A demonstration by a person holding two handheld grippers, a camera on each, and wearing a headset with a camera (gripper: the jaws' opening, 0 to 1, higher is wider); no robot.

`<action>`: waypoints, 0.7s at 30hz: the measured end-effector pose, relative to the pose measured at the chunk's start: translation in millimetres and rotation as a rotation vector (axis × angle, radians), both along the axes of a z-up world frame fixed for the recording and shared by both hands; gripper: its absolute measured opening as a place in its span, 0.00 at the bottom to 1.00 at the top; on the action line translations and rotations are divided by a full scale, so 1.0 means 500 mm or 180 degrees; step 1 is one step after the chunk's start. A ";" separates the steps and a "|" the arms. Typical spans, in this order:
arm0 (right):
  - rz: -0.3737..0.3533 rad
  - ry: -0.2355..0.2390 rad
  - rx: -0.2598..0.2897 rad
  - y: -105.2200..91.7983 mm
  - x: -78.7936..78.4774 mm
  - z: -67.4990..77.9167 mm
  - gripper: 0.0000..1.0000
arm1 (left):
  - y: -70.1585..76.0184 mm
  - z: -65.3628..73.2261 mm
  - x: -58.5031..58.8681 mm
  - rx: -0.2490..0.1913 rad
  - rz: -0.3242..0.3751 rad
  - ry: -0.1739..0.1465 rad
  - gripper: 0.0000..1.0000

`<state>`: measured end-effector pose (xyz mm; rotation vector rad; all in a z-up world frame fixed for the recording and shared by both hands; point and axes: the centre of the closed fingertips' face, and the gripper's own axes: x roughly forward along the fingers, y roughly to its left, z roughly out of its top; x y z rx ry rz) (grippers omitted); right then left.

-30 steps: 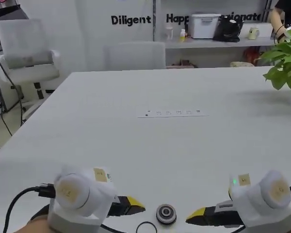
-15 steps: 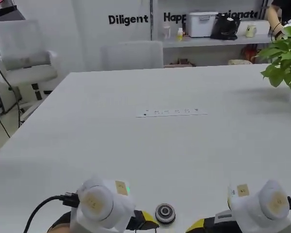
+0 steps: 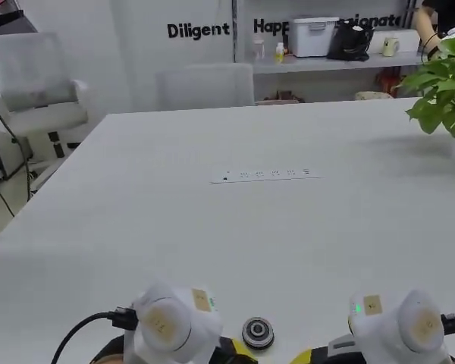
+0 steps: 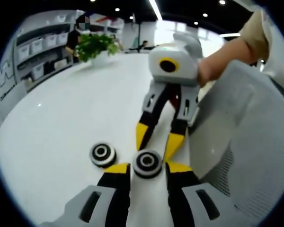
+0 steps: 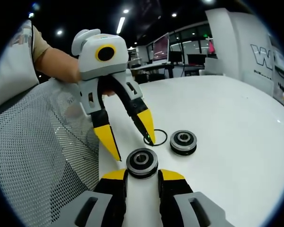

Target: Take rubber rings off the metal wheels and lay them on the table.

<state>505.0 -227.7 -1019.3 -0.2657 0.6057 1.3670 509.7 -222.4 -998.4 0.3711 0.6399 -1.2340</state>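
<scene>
A metal wheel (image 5: 142,162) with its black rubber ring on lies near the table's front edge, between the tips of both grippers. My right gripper (image 5: 143,174) has its jaws tight against the wheel's sides. From the opposite side my left gripper (image 5: 134,150) stands with its jaws spread, one tip beside the wheel and the other by a loose black ring (image 5: 157,137) on the table. In the left gripper view the same wheel (image 4: 147,163) sits between my own yellow tips. A second wheel (image 3: 258,332) lies flat a little farther in.
A mesh chair seat (image 5: 42,156) sits just below the table's front edge. A strip of sockets (image 3: 264,175) is set in the middle of the table (image 3: 212,227). A potted plant (image 3: 444,83) stands at the far right. White chairs (image 3: 38,83) are at the far side.
My left gripper has moved right, toward the right gripper, and both have sunk to the head view's bottom edge. The loose ring has dropped out of the head view.
</scene>
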 end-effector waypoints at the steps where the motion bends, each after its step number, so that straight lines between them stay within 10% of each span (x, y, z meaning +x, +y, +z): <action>1: -0.0006 -0.0013 -0.0005 0.000 0.001 0.000 0.22 | -0.002 0.000 0.001 -0.0008 0.0004 -0.0004 0.29; 21: -0.0044 -0.0061 0.0018 0.001 -0.003 0.005 0.20 | -0.018 -0.010 0.001 0.0008 -0.0069 -0.0249 0.16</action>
